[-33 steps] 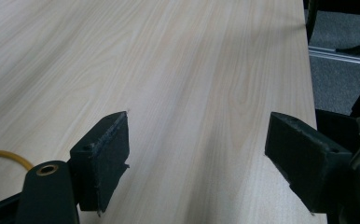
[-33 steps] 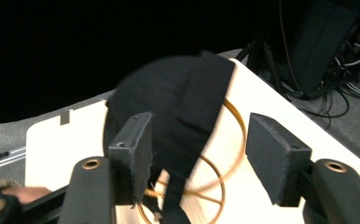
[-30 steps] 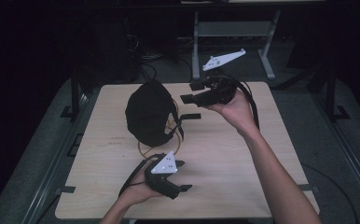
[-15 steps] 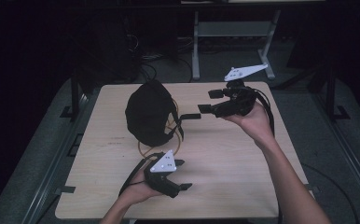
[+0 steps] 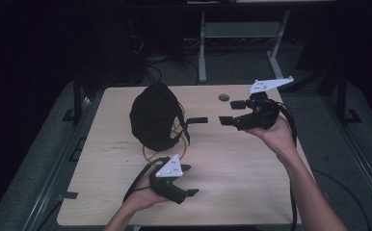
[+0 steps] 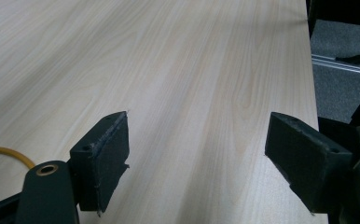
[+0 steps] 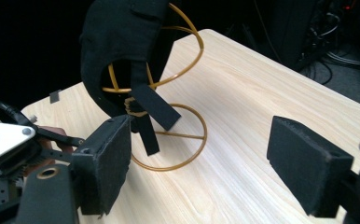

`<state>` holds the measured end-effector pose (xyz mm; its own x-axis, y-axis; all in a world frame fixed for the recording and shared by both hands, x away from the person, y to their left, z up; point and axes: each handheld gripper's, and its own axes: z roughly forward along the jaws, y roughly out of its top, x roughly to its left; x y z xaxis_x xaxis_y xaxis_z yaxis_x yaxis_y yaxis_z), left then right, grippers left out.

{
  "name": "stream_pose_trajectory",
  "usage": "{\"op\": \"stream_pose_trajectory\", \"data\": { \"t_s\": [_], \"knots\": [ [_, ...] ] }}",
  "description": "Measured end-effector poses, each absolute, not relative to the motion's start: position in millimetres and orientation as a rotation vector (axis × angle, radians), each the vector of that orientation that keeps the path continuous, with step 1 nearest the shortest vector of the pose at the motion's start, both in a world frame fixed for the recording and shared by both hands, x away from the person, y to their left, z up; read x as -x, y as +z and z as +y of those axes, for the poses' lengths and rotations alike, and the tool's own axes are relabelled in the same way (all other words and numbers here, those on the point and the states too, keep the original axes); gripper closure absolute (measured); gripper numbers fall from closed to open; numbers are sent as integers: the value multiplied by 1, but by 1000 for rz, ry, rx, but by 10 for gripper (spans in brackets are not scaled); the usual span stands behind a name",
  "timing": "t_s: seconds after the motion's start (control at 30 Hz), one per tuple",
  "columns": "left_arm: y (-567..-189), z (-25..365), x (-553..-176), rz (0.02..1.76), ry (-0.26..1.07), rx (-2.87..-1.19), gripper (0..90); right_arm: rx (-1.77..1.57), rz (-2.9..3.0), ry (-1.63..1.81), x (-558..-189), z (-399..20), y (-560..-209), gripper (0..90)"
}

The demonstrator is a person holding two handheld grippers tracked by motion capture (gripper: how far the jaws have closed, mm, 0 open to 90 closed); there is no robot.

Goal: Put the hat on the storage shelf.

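A black cap (image 5: 154, 115) sits on a gold wire stand (image 5: 148, 155) at the table's middle left, one black strap (image 5: 196, 120) sticking out to its right. My right gripper (image 5: 230, 112) is held above the table to the right of the strap, apart from it, jaws open and empty. In the right gripper view the cap (image 7: 122, 37), its strap (image 7: 154, 108) and the stand's ring (image 7: 178, 135) lie ahead between the open jaws. My left gripper (image 5: 190, 180) rests low near the front edge, open over bare wood (image 6: 197, 70).
The wooden table (image 5: 251, 192) has a round hole (image 5: 223, 97) near its back edge. A metal frame (image 5: 242, 33) and cables stand on the dark floor behind. A bit of the yellow wire (image 6: 5, 151) shows beside the left gripper's jaw.
My right gripper has moved right and toward the person, away from the cap's strap, and stayed open. The left gripper has not moved.
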<state>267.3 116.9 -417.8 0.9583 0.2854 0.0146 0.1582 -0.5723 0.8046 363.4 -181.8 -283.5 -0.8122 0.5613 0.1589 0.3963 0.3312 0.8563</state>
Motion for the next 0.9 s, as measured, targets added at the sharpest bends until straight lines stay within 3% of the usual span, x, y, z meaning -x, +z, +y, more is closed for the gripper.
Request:
{"op": "stream_pose_trajectory", "data": {
  "t_s": [0.9],
  "knots": [
    [-422,114,-267,316,169,-2201,217,-1010,2414,1456,-334,-233,-331,178]
  ]
}}
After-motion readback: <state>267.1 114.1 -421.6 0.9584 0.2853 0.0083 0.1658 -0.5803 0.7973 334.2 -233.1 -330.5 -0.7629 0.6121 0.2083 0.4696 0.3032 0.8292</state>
